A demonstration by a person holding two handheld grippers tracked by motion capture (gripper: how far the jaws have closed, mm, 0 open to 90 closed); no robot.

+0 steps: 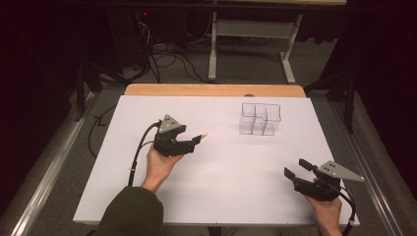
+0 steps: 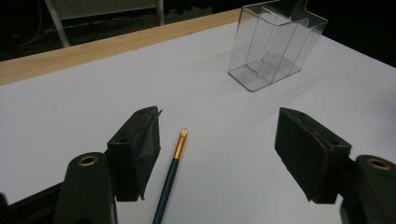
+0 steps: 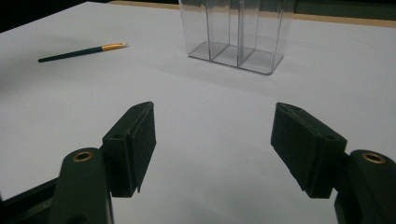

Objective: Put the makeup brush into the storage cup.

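Observation:
A thin dark-handled brush [image 2: 171, 175] with a gold ferrule and pale tip lies flat on the white table; its tip shows beside my left gripper [image 1: 193, 143] in the high view, brush [image 1: 200, 136]. My left gripper [image 2: 217, 154] is open, its jaws wide apart over the brush, which lies close to the left jaw. A clear plastic organizer [image 1: 260, 118] with several compartments stands upright at the far right of the table, organizer [image 2: 274, 44], organizer [image 3: 236, 32]. My right gripper [image 1: 296, 168] is open near the front right edge, gripper [image 3: 215, 144], with nothing between its jaws. The brush [image 3: 83, 51] lies far to its left.
The white sheet [image 1: 221, 172] covers the table, with a wooden strip [image 1: 214, 90] along the far edge. A desk frame [image 1: 251, 44] and cables stand on the floor beyond. Dark surroundings border both sides.

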